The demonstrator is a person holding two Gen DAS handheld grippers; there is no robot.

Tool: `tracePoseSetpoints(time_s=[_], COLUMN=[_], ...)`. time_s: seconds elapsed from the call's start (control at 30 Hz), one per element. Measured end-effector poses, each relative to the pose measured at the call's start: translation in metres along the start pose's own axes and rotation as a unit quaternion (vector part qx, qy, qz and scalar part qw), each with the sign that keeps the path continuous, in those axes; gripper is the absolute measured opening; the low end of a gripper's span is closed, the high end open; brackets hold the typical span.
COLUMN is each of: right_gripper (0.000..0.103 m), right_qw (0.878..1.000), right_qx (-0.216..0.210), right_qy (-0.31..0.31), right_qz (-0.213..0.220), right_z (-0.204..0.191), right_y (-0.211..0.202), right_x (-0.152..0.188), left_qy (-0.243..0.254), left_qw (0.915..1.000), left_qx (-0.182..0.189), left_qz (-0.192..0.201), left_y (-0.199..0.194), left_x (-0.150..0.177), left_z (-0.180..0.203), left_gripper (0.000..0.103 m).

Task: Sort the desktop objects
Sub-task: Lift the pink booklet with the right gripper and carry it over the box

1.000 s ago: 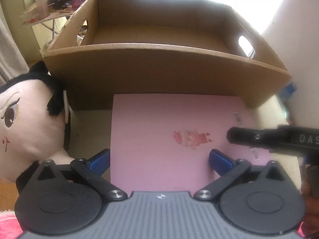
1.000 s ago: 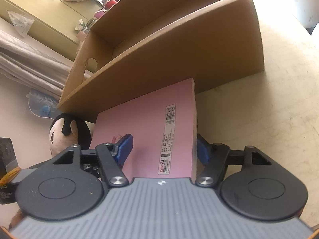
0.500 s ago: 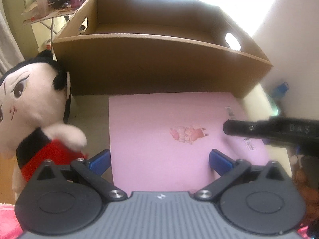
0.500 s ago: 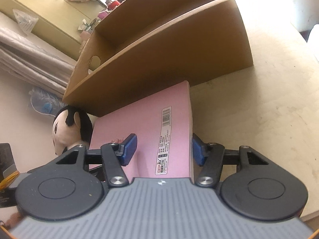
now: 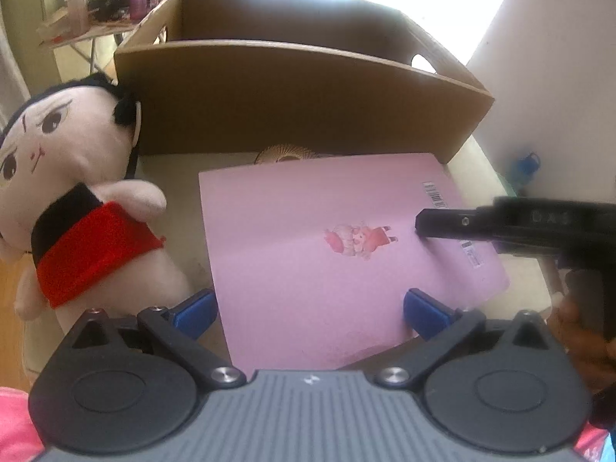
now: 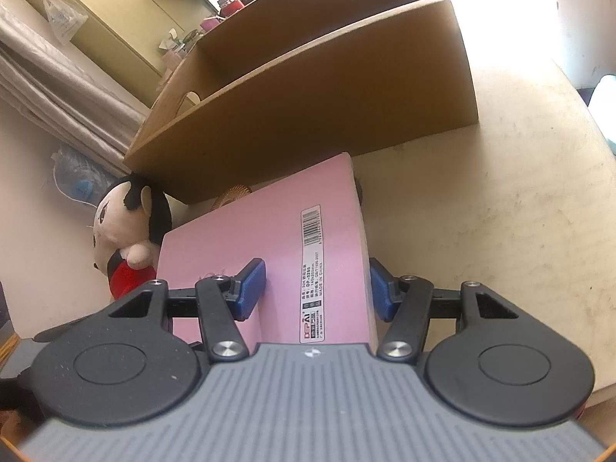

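Right wrist view: my right gripper [image 6: 317,290] clamps the pink notebook [image 6: 269,254] by its edge, one pad on the cover, the other below. Its barcode label [image 6: 312,273] reads "MADE IN CHINA". My left gripper [image 5: 310,313] spreads wide around the notebook's near edge. Beyond stands the cardboard box [image 5: 292,92]; the plush doll [image 5: 73,200] lies on the counter [image 6: 500,231].

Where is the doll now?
In the left wrist view the doll is at the left, beside the pink notebook and against the front corner of the cardboard box; in the right wrist view it sits at the left, below that box.
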State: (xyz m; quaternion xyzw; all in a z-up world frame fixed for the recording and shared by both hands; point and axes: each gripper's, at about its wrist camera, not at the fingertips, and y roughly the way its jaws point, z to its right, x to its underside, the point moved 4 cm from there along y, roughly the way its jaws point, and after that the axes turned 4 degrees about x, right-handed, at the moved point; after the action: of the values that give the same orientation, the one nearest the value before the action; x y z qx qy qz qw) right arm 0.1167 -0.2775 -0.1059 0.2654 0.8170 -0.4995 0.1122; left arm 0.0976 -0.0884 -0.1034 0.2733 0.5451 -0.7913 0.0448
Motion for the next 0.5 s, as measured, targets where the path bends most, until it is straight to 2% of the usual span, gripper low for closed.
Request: tracePoseSetpoints(time_s=[0.23,0.5], right_gripper=[0.057,0.055], right_qw=[1.000,0.999], right_qx=[0.005,0.015], right_qy=[-0.009,-0.033], right_qz=[-0.005,0.010], right_z=[-0.004,-0.015], right_y=[-0.001,-0.014], right_x=[0.004,0.004], left_qy=[0.009,0.017], left_qw=[0.9999,0.9996], left_qx=[-0.010,-0.016], left_qz=[0.005,0.016], left_y=[0.006,0.002], left_x=[-0.001,0.001], left_z=[0.000,0.002], left_gripper=[0.103,0.103])
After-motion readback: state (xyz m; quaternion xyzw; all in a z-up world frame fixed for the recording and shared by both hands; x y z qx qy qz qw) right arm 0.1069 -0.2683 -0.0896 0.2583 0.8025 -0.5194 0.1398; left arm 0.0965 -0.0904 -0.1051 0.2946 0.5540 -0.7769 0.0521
